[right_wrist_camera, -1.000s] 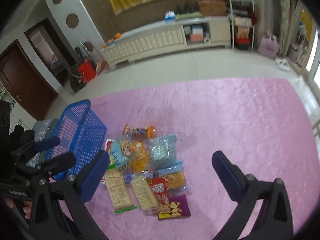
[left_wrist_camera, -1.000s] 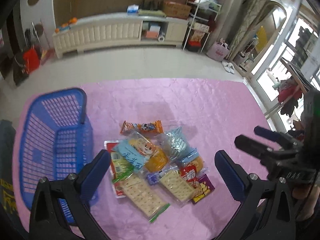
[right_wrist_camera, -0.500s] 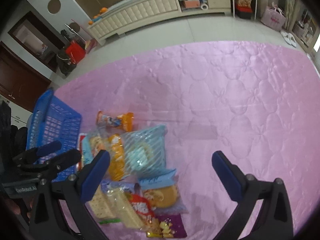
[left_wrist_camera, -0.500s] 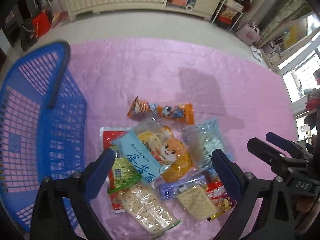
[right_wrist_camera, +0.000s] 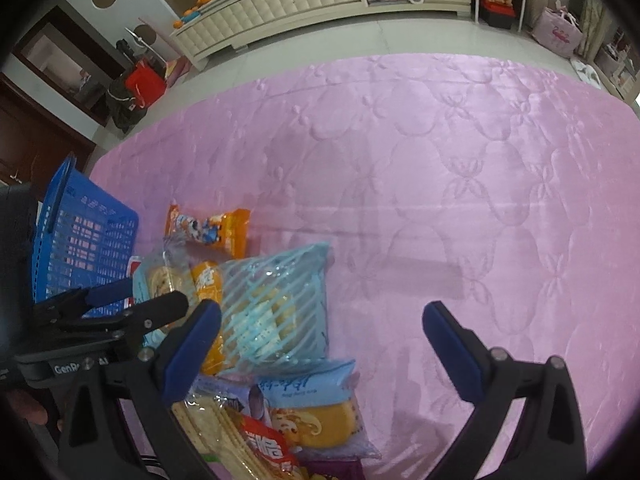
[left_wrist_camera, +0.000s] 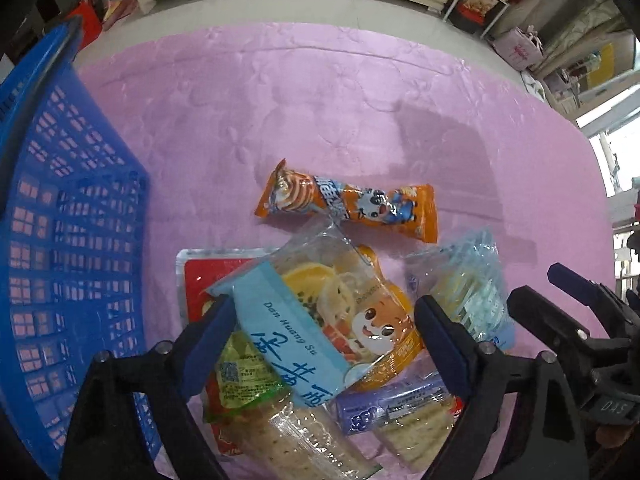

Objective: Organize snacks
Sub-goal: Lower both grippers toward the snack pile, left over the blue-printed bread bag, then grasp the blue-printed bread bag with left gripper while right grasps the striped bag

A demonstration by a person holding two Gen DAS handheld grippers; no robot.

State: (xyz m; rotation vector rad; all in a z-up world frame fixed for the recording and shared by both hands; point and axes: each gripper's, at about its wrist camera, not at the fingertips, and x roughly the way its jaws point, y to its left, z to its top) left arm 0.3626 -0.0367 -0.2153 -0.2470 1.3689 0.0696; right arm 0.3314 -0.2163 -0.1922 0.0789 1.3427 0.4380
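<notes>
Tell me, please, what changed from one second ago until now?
Both grippers came down toward the snack pile. The left gripper, open, now straddles the blue-banded cartoon packet; the right gripper, open, hangs beside the striped blue bag. Nothing was gripped or released. The snacks and blue basket stayed put.

Both grippers lower — snacks (left_wrist_camera: 332,320) nearer.
</notes>
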